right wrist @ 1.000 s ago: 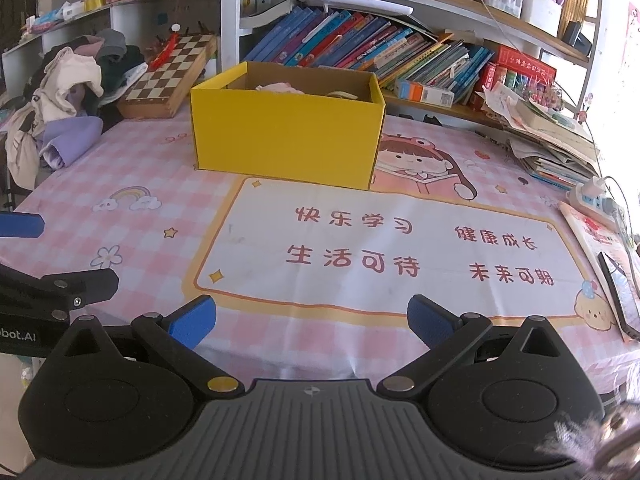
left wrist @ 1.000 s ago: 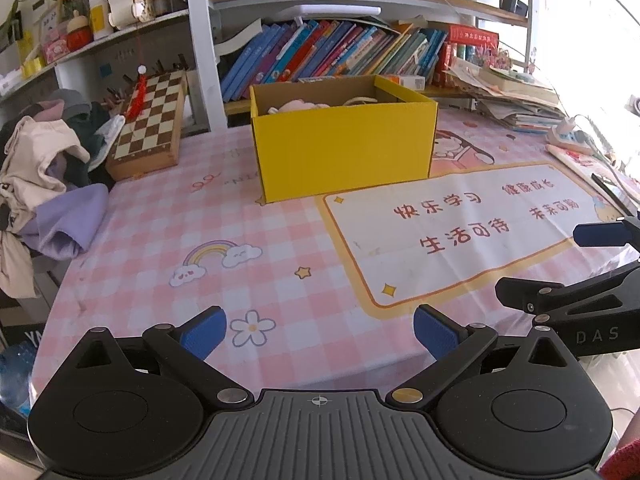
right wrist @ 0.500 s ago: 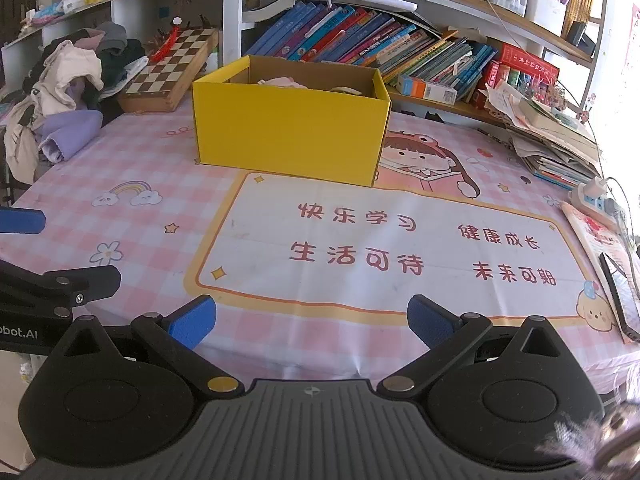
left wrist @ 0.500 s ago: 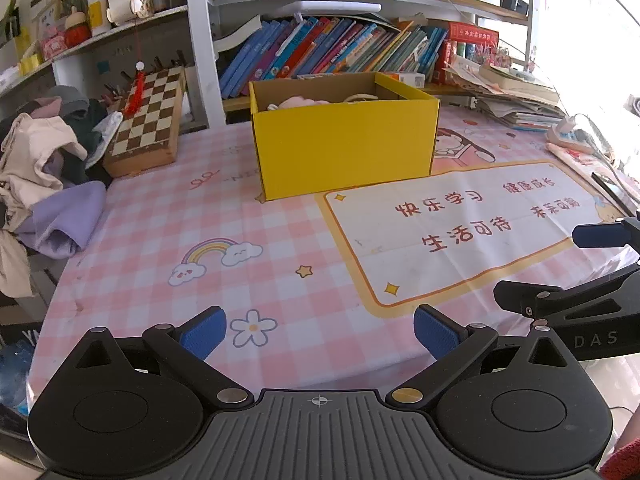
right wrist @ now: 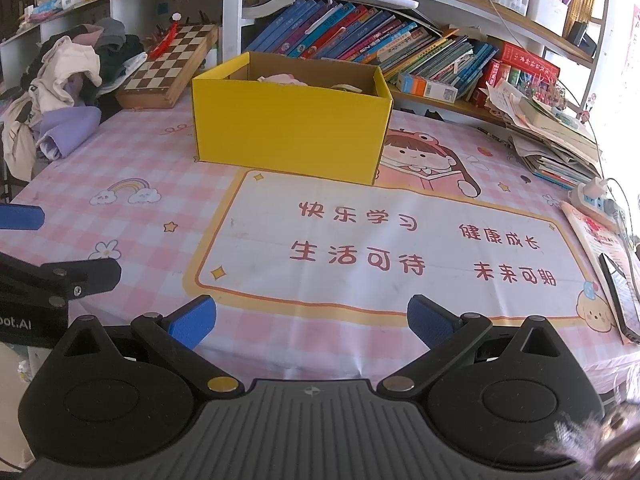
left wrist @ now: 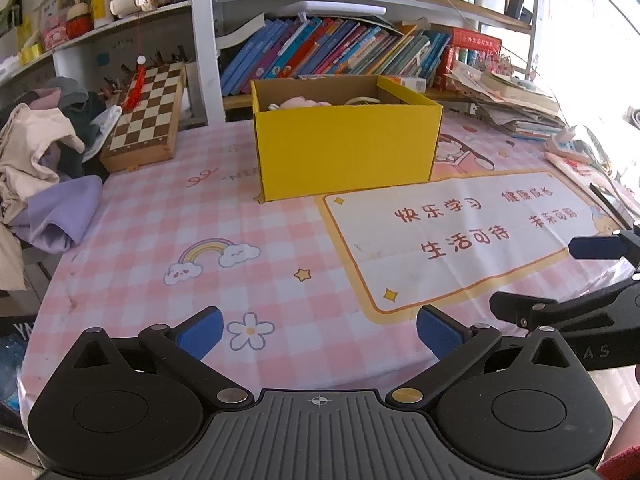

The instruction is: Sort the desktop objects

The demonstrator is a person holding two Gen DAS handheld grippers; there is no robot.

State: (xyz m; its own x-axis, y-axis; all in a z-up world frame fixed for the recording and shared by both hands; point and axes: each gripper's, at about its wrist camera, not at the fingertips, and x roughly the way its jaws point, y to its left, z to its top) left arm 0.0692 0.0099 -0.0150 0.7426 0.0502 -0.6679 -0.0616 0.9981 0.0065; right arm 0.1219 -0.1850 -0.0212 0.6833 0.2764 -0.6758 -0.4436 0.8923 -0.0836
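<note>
Left claw and right claw held released, nothing gripped, above table; yellow box seen beyond.

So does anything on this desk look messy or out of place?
Mostly the edges. A heap of crumpled clothes spills over the table's left side, and a chessboard leans tilted against the shelf beside it. On the right, a stack of papers and books sits askew. The yellow box stands square and upright.

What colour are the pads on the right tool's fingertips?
Blue pads, seen best in the right wrist view.
</note>
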